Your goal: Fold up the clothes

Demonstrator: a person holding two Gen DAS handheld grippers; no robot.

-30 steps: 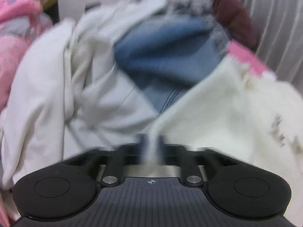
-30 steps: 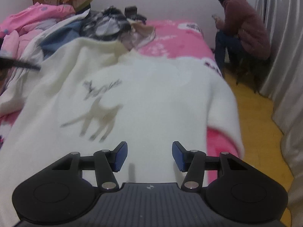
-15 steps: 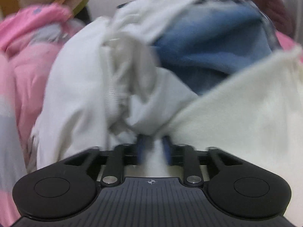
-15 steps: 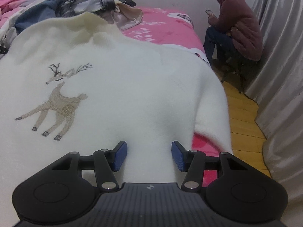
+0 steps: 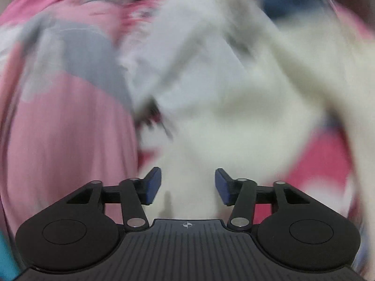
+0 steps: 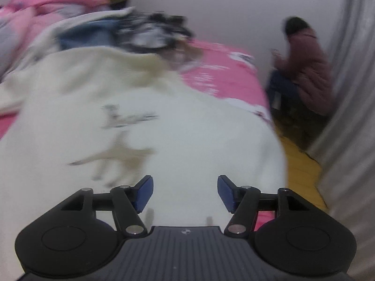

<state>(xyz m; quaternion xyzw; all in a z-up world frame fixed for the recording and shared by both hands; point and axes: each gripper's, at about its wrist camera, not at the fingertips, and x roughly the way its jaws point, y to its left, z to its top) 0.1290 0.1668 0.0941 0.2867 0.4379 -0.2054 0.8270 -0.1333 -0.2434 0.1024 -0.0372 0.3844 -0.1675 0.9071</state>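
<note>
A cream sweater [image 6: 178, 126] with a brown deer design lies spread on the pink bed. It also shows blurred in the left wrist view [image 5: 234, 107]. My left gripper [image 5: 188, 186] is open just above a part of the sweater, holding nothing. My right gripper [image 6: 185, 193] is open and empty over the sweater's lower part, near the bed's right side.
A pile of clothes, blue [image 6: 89, 37] and dark patterned [image 6: 152, 32], lies at the far end of the bed. Pink bedding [image 5: 58, 121] is on the left. A person in a maroon jacket [image 6: 307, 65] sits by the grey curtain [image 6: 351, 93], beyond a yellow floor.
My left gripper was shut on the cream sweater's edge and has opened and let it go, swinging left and down. My right gripper stayed open and shifted a little over the sweater.
</note>
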